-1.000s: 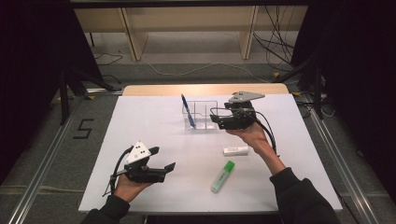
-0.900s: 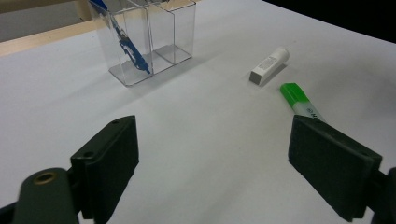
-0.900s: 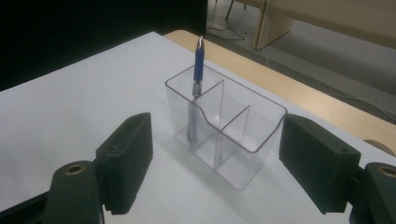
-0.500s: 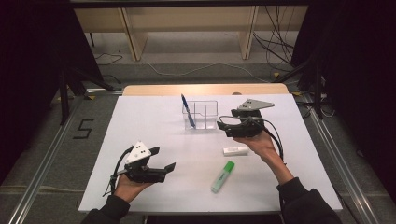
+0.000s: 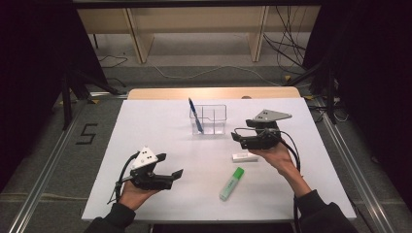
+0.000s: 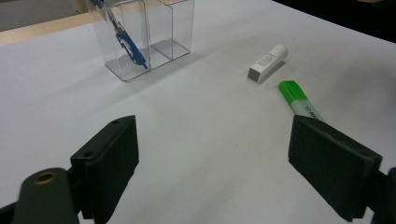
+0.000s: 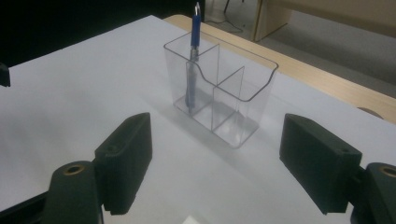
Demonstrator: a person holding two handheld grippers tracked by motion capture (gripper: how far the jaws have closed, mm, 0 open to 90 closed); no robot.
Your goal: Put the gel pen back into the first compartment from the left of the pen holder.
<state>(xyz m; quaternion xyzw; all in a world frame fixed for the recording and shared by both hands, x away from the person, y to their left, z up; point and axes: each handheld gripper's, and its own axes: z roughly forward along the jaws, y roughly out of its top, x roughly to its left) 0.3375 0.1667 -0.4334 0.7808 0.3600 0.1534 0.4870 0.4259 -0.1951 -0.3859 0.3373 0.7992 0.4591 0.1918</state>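
A white surface (image 5: 160,131) is carrying one clear plastic divided organizer (image 5: 209,119) with one blue pen (image 5: 195,114) leaning inside. The right gripper (image 5: 237,137), just right of the organizer, is holding its fingers (image 7: 126,158) wide apart, gripping nothing. The left gripper (image 5: 177,174), well in front of the organizer, is doing likewise. One white eraser stick (image 5: 244,157) and one green highlighter (image 5: 231,183) are lying in front of the organizer.

Beyond the far edge of the white table (image 5: 145,141) stands a low wooden shelf (image 5: 194,19), with black cables (image 5: 287,51) on the floor at its right. Left of the table, a "5" (image 5: 86,134) marks the floor beside a metal rail (image 5: 43,182).
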